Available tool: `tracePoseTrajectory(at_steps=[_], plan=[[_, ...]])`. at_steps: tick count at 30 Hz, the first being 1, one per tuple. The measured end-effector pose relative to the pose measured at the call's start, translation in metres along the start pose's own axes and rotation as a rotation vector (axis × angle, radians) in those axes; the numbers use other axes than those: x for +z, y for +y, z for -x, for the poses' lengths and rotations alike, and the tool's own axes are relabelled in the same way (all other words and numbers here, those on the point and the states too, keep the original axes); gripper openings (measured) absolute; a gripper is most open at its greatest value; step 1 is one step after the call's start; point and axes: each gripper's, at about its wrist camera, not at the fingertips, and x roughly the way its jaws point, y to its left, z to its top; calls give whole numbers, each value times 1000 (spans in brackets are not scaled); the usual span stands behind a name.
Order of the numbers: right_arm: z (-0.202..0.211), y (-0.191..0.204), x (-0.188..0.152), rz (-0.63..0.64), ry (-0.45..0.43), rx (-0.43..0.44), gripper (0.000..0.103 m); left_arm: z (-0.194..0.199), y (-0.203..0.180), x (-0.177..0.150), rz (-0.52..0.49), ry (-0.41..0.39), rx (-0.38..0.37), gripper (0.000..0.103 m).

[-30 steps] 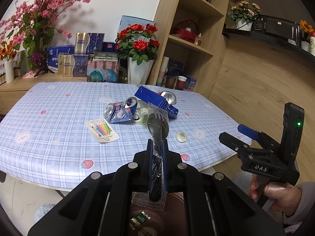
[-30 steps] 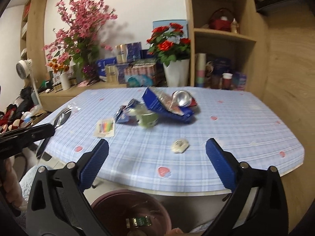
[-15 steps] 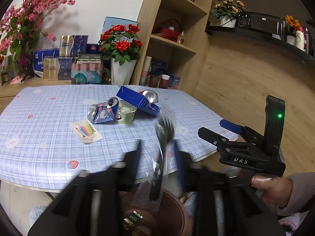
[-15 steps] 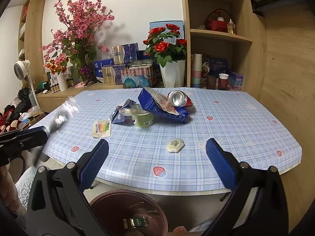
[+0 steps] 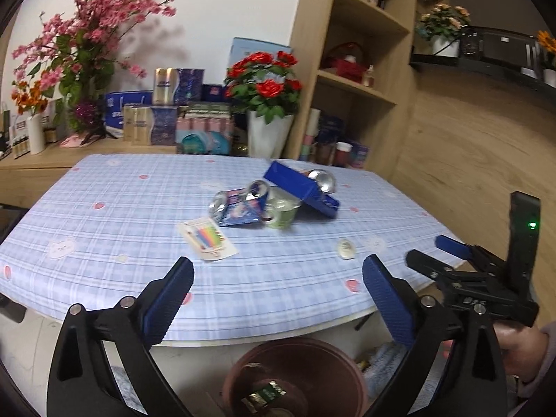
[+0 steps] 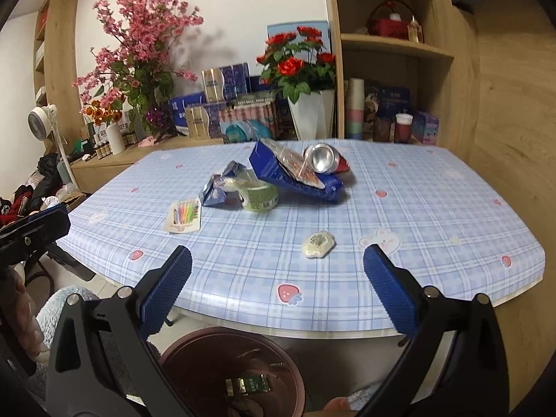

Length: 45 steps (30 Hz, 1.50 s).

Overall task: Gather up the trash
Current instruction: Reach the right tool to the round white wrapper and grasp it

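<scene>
We hold both grippers over the brown bin (image 5: 295, 378) that stands on the floor at the near edge of the counter (image 5: 104, 229). The left gripper (image 5: 278, 278) has its fingers spread wide with nothing between them, and the right gripper (image 6: 278, 264) is spread just as wide and holds nothing. Inside the bin lies a small green and gold wrapper (image 6: 247, 384). On the counter the trash sits in a heap near the middle: a blue box (image 6: 295, 179) tilted up with a crushed silver can (image 6: 321, 158) resting on it, a green tape roll (image 6: 260, 196) touching the box's low side, and a crumpled blue wrapper (image 6: 217, 191) beside the roll. A candle packet (image 6: 183, 214) lies flat nearer us, and a small white sachet (image 6: 318, 243) lies apart near the front edge.
</scene>
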Motion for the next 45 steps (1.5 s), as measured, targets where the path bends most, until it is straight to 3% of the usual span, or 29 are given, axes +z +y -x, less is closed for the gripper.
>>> tracePoseTrajectory(at_steps=[5, 16, 23, 38, 45], plan=[[-8, -7, 6, -9, 12, 16, 97, -9, 15, 10, 25, -15, 47, 97], [-32, -25, 14, -23, 66, 16, 97, -29, 27, 22, 44, -9, 73, 97], [-64, -26, 8, 27, 159, -50, 97, -46, 38, 18, 65, 19, 78, 97], [-138, -19, -23, 33, 342, -10, 96, -98, 71, 0, 116, 119, 129, 97], [-158, -19, -19, 10, 353, -23, 79, -113, 79, -6, 131, 153, 158, 97]])
